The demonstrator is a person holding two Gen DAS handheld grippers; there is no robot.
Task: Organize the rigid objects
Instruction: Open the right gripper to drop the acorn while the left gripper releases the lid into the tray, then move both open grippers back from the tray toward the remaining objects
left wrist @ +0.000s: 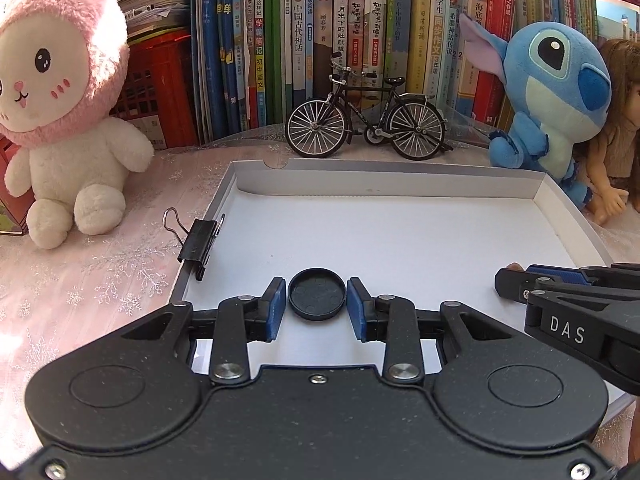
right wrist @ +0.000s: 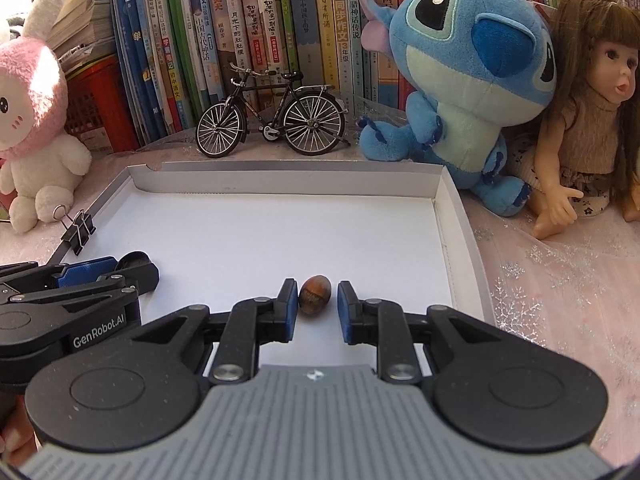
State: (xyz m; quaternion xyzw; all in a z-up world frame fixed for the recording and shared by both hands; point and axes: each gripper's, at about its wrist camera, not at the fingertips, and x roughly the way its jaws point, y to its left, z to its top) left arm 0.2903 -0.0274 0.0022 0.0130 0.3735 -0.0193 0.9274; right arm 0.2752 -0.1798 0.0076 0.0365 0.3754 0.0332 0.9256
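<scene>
Fingers on both tools are sitting inside the shallow white box (left wrist: pixel 400 184), each pair bracketing one small thing on the box floor. On the left gripper (left wrist: pixel 317 304) the blue pads are standing just wider than the round black cap (left wrist: pixel 316 294); thin gaps are showing on either side, so it is gripping nothing at this moment. On the right gripper (right wrist: pixel 318 306) the fingers are parted further: the brown hazelnut (right wrist: pixel 315 294) is lying close against the left pad, with a clear gap to the right pad, and it too is resting free on the white floor.

Both items are lying near the front of the box, the cap toward its left half and the nut toward its right. A black binder clip (left wrist: pixel 199 240) is clamped on the left wall of the box, near the left gripper.

Judging from this, the nut is the riskier piece. It is rounded and sitting off centre, so a closing squeeze would probably be pushing it sideways or squirting it forward across the smooth floor. The cap is flat and low; pads closing above its rim could be sliding over it. The two tools are also working close together, so either swinging inward could be bumping the other.
</scene>
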